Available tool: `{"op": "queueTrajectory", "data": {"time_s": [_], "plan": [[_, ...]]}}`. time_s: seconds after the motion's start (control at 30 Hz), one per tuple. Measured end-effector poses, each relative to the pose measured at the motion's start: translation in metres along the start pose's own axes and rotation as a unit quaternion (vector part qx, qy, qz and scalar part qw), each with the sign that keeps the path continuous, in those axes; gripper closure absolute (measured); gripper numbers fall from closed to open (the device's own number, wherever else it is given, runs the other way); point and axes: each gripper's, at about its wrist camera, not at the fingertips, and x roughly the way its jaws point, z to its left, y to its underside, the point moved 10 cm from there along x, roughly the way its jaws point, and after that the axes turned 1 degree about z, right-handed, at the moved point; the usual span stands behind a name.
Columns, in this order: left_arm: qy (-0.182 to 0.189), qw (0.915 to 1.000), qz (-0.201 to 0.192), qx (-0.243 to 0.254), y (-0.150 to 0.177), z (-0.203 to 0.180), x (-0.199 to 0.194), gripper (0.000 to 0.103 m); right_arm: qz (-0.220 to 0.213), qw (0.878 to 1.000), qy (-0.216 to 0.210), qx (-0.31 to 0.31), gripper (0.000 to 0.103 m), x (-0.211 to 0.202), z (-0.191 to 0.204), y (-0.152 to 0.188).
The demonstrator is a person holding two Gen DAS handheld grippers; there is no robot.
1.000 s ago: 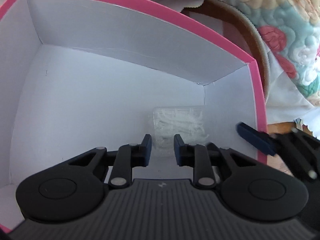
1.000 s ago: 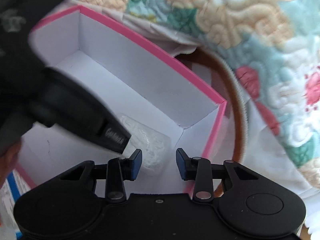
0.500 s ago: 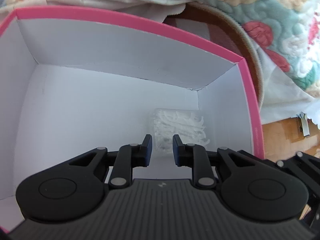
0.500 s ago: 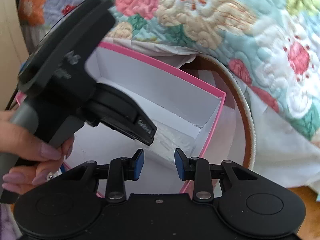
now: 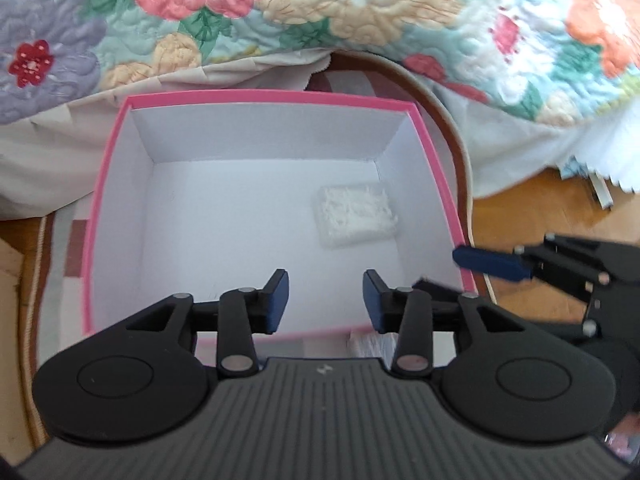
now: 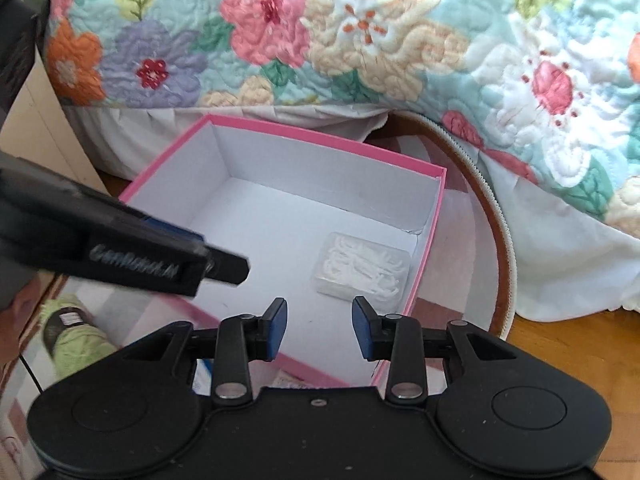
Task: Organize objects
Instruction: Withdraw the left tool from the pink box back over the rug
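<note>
A pink-rimmed white box (image 5: 256,98) (image 6: 320,134) stands open on a rug. A clear case of white floss picks (image 5: 354,216) (image 6: 364,270) lies flat in its far right corner. My left gripper (image 5: 325,300) is open and empty, above the box's near edge. My right gripper (image 6: 319,330) is open and empty, over the box's near right corner; one of its blue fingers (image 5: 492,262) shows in the left wrist view. The left gripper's body (image 6: 120,248) crosses the right wrist view at the left.
A flowered quilt (image 5: 320,8) (image 6: 360,40) hangs behind the box. The round rug's edge (image 6: 504,248) curves at the right, with wooden floor (image 5: 532,216) beyond. A green yarn skein (image 6: 76,340) lies left of the box. A white packet (image 5: 372,344) lies by the near wall.
Both grippers have pulled back and up out of the box. The left gripper's jaws have opened wider. The floss pick case stays in the corner.
</note>
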Motion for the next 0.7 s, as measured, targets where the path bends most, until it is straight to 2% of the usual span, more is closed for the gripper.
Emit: {"op": "queueTrajectory", "data": {"time_s": [0.1, 0.3, 0.43, 0.5, 0.7], "plan": [[-0.002, 1.0000, 0.000, 0.005, 0.010, 0.003, -0.024, 0.057, 0.000, 1.000, -0.022, 0.015, 0.062, -0.018, 0.005, 0.004], [-0.014, 0.9997, -0.002, 0.019, 0.030, 0.011, -0.063, 0.057, 0.000, 0.999, -0.043, 0.032, 0.062, -0.045, 0.016, 0.009], [-0.019, 0.9993, 0.018, 0.028, 0.041, 0.013, -0.083, 0.056, 0.005, 0.999, -0.031, 0.017, 0.061, -0.067, 0.022, 0.008], [-0.029, 0.9987, 0.015, 0.038, 0.044, 0.014, -0.096, 0.055, 0.000, 0.999, -0.033, 0.006, 0.061, -0.080, 0.026, 0.006], [-0.045, 0.9976, 0.005, 0.053, 0.058, 0.019, -0.128, 0.055, 0.006, 0.998, -0.067, 0.004, 0.060, -0.105, 0.046, 0.016]]}}
